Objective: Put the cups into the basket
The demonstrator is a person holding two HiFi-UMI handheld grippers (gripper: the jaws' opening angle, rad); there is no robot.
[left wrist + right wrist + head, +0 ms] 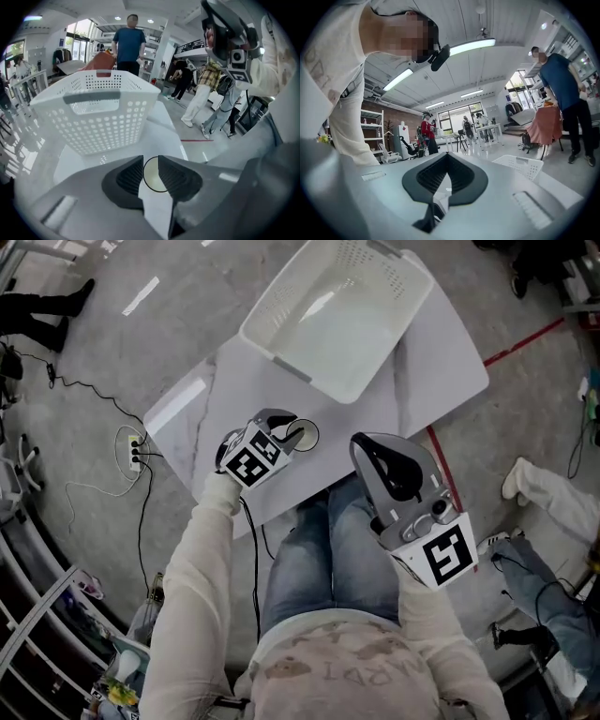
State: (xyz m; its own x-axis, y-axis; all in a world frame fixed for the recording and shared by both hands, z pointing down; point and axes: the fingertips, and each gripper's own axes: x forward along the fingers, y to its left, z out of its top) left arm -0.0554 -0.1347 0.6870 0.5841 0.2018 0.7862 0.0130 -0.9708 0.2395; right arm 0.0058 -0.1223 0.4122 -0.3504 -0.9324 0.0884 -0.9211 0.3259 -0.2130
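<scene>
Just now the left gripper [151, 161] holds its jaws narrowly apart around the cup [151, 177] without clearly pinching it, while the right gripper [447, 158] is closed and empty.

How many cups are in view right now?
1. One pale cup stands on the white table at the left gripper's jaw tips. The white basket looks empty; the grippers or arms may hide others.

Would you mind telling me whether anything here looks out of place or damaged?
Nothing stands out. The basket sits upright and empty on the table. The one cup in view stands upright at the left claw, with no spill.
</scene>
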